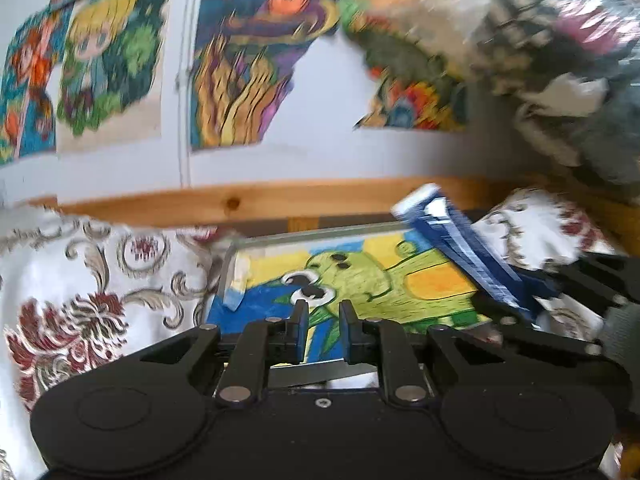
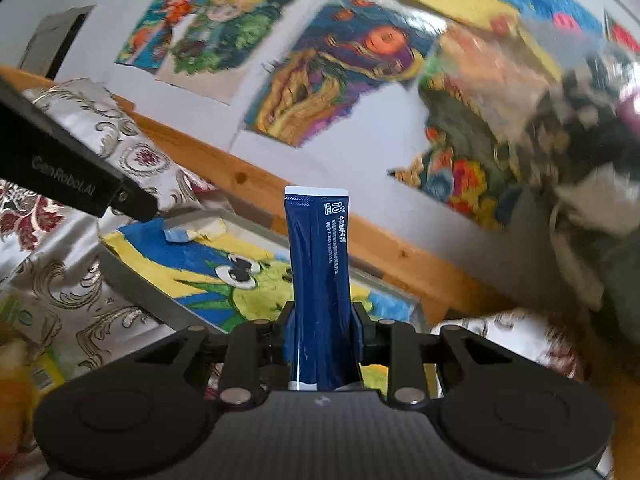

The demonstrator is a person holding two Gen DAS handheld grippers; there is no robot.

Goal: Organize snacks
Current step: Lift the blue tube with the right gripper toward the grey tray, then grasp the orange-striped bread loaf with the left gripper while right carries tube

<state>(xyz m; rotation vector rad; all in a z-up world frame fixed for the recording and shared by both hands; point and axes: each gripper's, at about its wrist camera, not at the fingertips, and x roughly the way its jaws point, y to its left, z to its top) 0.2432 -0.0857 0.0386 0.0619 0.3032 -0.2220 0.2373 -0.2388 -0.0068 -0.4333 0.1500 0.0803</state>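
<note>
My right hand-held gripper (image 2: 322, 334) is clamped on a long dark-blue foil snack sachet (image 2: 318, 276), held above the shallow grey tray lined with a green-and-yellow drawing (image 2: 132, 280), my empty left hand-held gripper (image 1: 323, 330) slightly parted, so next I lower and release.

Left gripper (image 1: 323, 316): matte black linkages, silver pivot screws. Right gripper (image 2: 323, 322): same build, carbon-weave housing at bottom centre.

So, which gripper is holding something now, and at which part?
The right gripper clamps the blue sachet near its lower end. The left gripper holds nothing.
</note>
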